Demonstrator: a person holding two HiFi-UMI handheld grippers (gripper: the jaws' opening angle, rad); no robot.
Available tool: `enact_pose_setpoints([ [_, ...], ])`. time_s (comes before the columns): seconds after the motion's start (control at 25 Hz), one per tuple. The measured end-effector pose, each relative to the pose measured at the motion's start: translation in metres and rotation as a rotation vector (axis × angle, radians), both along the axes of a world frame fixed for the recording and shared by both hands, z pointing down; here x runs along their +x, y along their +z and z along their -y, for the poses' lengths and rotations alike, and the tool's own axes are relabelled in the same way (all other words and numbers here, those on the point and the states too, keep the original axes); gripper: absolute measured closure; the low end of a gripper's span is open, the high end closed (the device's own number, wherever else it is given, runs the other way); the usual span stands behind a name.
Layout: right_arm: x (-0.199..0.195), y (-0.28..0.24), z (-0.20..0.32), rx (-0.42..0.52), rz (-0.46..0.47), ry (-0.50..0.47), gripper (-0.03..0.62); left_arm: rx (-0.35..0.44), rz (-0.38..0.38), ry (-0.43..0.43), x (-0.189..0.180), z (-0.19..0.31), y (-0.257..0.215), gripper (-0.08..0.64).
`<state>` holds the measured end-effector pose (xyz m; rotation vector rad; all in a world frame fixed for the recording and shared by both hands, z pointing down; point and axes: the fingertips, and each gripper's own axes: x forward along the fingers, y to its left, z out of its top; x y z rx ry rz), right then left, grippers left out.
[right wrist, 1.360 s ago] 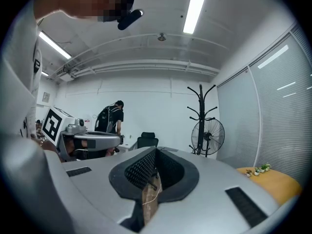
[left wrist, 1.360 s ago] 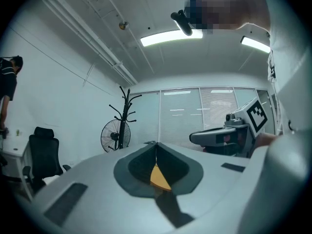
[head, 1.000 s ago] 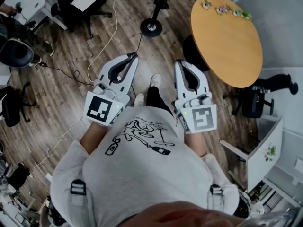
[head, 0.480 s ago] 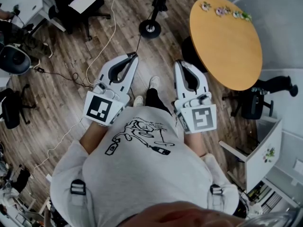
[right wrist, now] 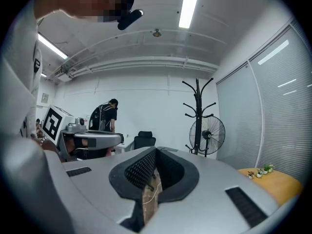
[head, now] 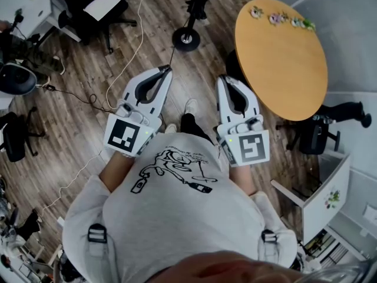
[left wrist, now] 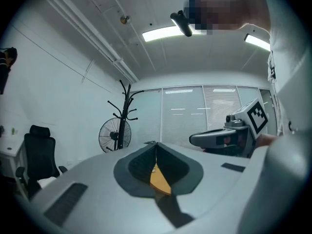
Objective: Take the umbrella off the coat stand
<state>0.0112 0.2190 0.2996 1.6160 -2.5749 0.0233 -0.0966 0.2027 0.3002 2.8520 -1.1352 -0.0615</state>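
Observation:
A black coat stand (head: 189,16) rises from a round base on the wood floor ahead of me; it also shows in the left gripper view (left wrist: 126,112) and the right gripper view (right wrist: 197,113). Its hooks look bare, and I cannot make out an umbrella on it in any view. My left gripper (head: 166,70) (left wrist: 156,143) and right gripper (head: 224,78) (right wrist: 156,149) are held level, side by side, both pointing towards the stand and well short of it. On both, the jaws are shut with nothing between them.
A round orange table (head: 283,52) with small flowers at its far edge stands to the right. A standing fan (right wrist: 207,134) is behind the stand. Office chairs (head: 97,7) and a floor cable (head: 126,58) lie to the left, and a person in black (right wrist: 103,117) stands at the back.
The floor, the chairs and the stand's base have slid slightly towards me in the head view. Both grippers keep the same pose in front of my body, still shut.

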Motion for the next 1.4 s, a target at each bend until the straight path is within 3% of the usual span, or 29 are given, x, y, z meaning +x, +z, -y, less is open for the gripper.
enact_pose_setpoints([
  [1.4, 0.107, -0.002, 0.137, 0.001, 0.019, -0.062, 0.577, 0.025, 0.027, -0.040, 0.113, 0.132, -0.012, 0.551],
])
